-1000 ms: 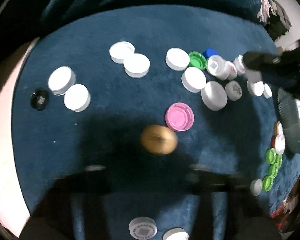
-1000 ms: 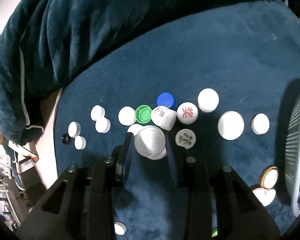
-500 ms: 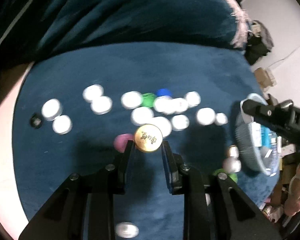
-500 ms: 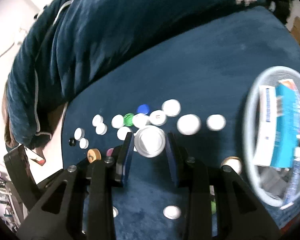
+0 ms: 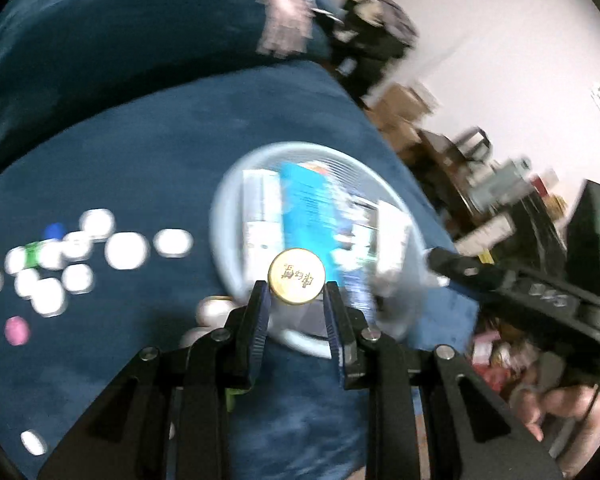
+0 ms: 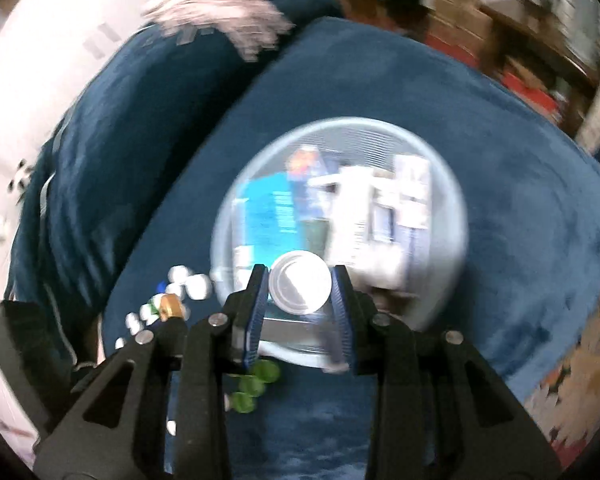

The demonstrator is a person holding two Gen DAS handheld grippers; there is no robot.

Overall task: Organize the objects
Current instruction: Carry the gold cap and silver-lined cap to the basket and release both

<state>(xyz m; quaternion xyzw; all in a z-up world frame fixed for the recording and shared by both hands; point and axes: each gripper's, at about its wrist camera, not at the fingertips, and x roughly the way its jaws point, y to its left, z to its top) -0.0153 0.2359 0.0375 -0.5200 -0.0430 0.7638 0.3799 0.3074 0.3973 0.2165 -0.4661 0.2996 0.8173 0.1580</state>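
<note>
My left gripper [image 5: 296, 294] is shut on a gold cap [image 5: 296, 275] and holds it over the near rim of a round pale-blue basket [image 5: 228, 200]. My right gripper [image 6: 299, 289] is shut on a white cap [image 6: 299, 287] and holds it above the same basket [image 6: 452, 184]. The basket holds blue and white boxes [image 6: 278, 210]. The gold cap also shows at the left of the right wrist view [image 6: 169, 306]. The right gripper's body shows at the right of the left wrist view [image 5: 512, 284].
Several loose white caps [image 5: 125, 250], a blue, a green and a pink cap [image 5: 17, 330] lie on the dark blue blanket [image 5: 148, 152] left of the basket. Green caps [image 6: 256, 380] lie near its front rim. Cluttered shelves and boxes stand beyond the blanket's right edge.
Both grippers have lifted their caps off the blanket and swung right, from the scattered caps to above the basket. The views are blurred by the motion.
</note>
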